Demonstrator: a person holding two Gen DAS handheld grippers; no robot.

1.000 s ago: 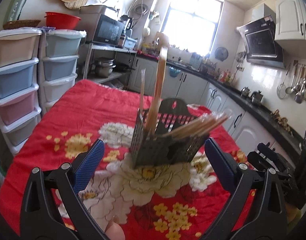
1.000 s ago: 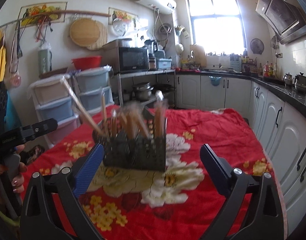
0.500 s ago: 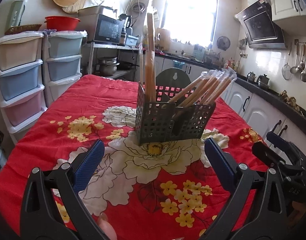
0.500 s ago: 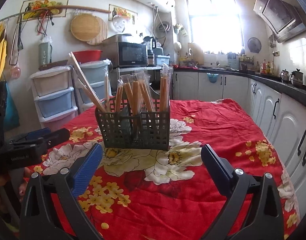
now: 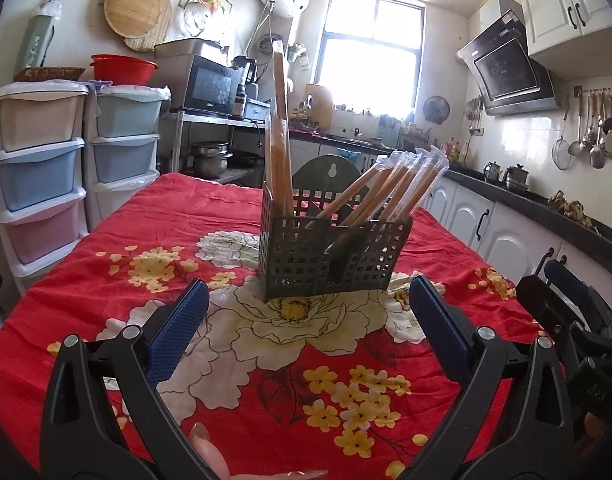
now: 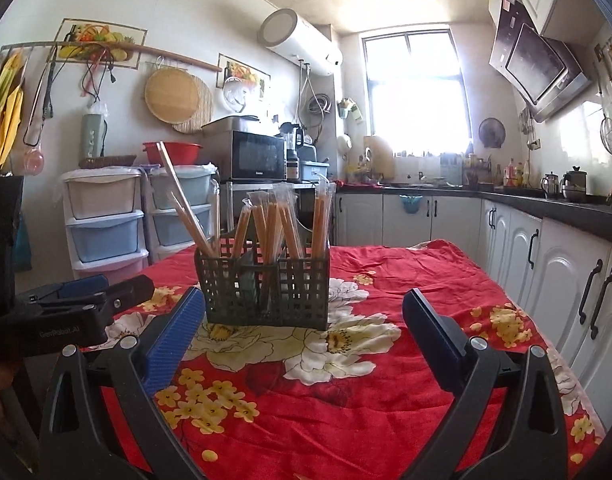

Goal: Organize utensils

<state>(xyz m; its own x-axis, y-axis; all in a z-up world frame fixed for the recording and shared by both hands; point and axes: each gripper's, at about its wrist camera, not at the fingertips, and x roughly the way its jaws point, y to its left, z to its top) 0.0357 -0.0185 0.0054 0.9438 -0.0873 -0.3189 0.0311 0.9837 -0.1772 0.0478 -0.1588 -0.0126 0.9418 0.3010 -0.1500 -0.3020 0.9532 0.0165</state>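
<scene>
The utensil holder (image 5: 331,254), a dark perforated basket with compartments, stands upright on the red floral tablecloth (image 5: 106,248), near the table's middle. Wrapped chopsticks (image 5: 389,190) lean in its right compartment; taller wrapped sticks (image 5: 281,132) stand nearly upright at its left end. No loose utensil shows on the cloth. Judgement: sorting appears complete or nearly so; the only visible remainder is straightening the leaning bundles. Left gripper (image 5: 306,334) is spread wide, holding nothing, short of the holder. Right gripper (image 6: 302,340) is likewise spread and empty, facing the holder.
</scene>
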